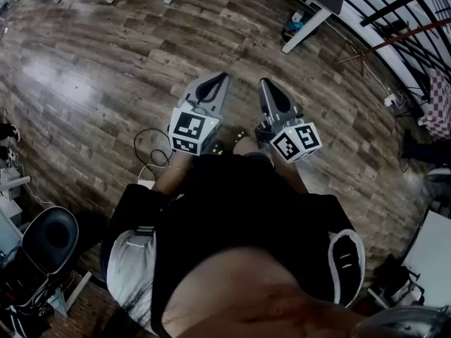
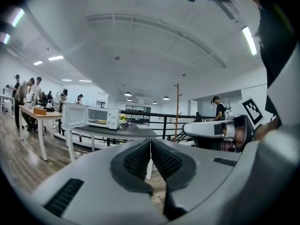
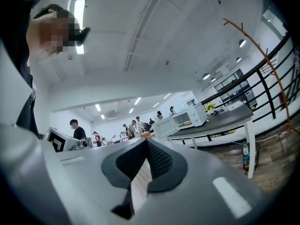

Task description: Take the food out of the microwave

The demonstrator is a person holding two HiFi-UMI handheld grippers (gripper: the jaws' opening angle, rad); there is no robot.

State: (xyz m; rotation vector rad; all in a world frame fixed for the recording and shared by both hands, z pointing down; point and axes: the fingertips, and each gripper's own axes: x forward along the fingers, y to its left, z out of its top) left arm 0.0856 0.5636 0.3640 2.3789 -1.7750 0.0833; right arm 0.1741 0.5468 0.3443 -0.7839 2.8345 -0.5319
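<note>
Left gripper (image 2: 150,143) and right gripper (image 3: 146,143) clenched, both empty.
Microwave (image 2: 99,117) at left gripper's ten o'clock (door open), food (image 2: 98,121) inside.

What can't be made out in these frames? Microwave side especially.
- Food in the microwave: left gripper view, too small; just a pale yellow shape.
- Microwave buttons: both gripper views, too small.
- Microwave, table: outside the head view, which shows floor.
- Hands on left hand-held gripper and right hand-held gripper: head view, mostly hidden by marker cubes.
</note>
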